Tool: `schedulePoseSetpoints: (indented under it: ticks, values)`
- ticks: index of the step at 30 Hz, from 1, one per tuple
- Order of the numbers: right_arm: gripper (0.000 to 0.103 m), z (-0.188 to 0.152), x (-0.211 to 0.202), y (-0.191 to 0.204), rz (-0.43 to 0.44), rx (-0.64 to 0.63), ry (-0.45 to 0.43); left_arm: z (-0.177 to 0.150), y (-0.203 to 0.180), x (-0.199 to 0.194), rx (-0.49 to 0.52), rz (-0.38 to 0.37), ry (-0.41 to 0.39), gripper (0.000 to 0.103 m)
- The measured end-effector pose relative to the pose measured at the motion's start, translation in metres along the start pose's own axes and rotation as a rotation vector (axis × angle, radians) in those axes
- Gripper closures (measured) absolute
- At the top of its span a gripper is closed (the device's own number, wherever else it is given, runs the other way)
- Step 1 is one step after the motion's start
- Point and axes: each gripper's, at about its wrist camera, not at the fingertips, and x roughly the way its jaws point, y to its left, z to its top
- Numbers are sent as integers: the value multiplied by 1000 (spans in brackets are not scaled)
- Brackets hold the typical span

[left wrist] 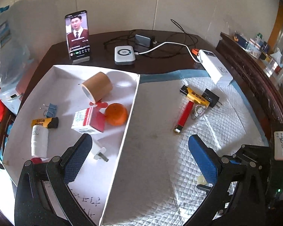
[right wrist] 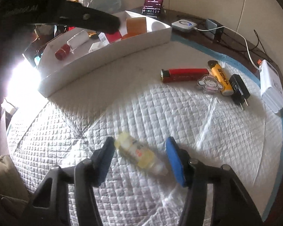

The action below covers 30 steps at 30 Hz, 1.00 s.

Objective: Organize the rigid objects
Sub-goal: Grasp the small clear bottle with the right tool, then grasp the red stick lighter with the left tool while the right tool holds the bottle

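My right tool [right wrist: 139, 158], at the bottom of its view, straddles a small yellowish bottle [right wrist: 139, 155] lying on the quilted pad [right wrist: 179, 116]. The left pad is at the bottle's cap end, but a gap shows on the right side, so I judge it not yet gripped. My left tool [left wrist: 139, 156] hangs with its jaws spread wide and nothing between them, one finger over the white tray [left wrist: 130, 113] at lower left of its view, the other over the pad.

Further up the pad, at the right of the right-wrist view, four things lie in a loose cluster: a red lighter [right wrist: 184, 74], a cartoon charm [right wrist: 209, 84], a yellow battery [right wrist: 219, 80] and a black plug [right wrist: 239, 90]. These are left to sort, as is the bottle.

In the tray, filling the left of the left-wrist view, a white plug [left wrist: 99, 151], a white cylinder [left wrist: 39, 141], a second battery [left wrist: 45, 122], a red-and-white box [left wrist: 88, 121], an orange [left wrist: 116, 114], a blue clip [left wrist: 51, 109] and a tape roll [left wrist: 97, 86] already sit. I judge the job somewhat past halfway.

At the far edge of the bench stand a phone [left wrist: 78, 35] and chargers.
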Motion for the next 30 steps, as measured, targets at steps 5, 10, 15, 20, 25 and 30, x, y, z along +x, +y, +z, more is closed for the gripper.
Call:
schedulePoseSetpoints:
  ticks: [5,10,15,20,25,30]
  values:
    - [74,-4,-3,11,-7,-67,10,2,-5,7,20,7,17,0]
    - [85,-9,-6,25,1,-157,19,4,-6,13,34,10,28,0]
    - [85,-13,-10,17,-2,-110,16,5,-9,19,45,5,41,0]
    - [85,-16,-14,-2,12,-25,4,5,-13,24,58,6,50,0]
    - [85,-20,-27,-27,27,94,-33,8,-17,28,73,0,52,0]
    - [85,-21,-41,-46,31,169,-73,11,-17,31,70,-8,55,0]
